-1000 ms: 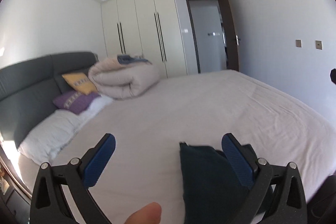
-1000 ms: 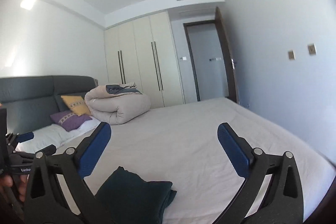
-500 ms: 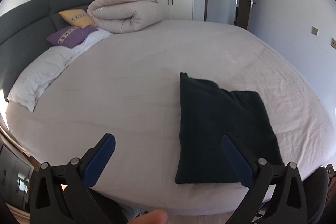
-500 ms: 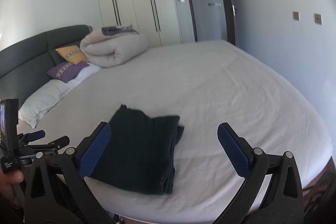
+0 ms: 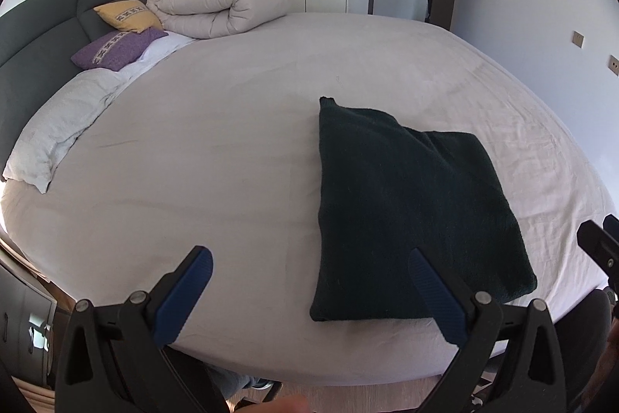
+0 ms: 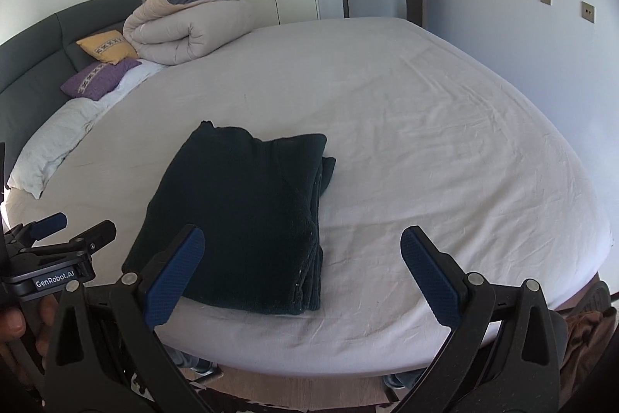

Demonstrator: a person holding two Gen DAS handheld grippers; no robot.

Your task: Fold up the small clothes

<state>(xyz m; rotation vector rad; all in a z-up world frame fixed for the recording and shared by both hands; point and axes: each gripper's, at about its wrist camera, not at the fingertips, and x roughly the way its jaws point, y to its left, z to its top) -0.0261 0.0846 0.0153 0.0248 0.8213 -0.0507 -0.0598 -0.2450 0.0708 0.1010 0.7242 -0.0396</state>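
Cameras tipped down onto folded dark garment [image 5: 406,215] lower right on bed [image 5: 216,142] | left gripper [image 5: 309,293], right gripper [image 6: 301,269] jaws apart, empty | fold looks finished

The left gripper [image 5: 309,281] and right gripper [image 6: 301,258] both hang with jaws spread wide.

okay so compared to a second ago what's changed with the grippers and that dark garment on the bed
Both grippers, left gripper and right gripper, tilted down and pulled back from the garment: a second ago they looked across the room, with the garment at the frames' bottom; now it shows whole, folded flat on the bed. Nothing was gripped or released. Both jaws stayed open, and the garment seems unmoved.
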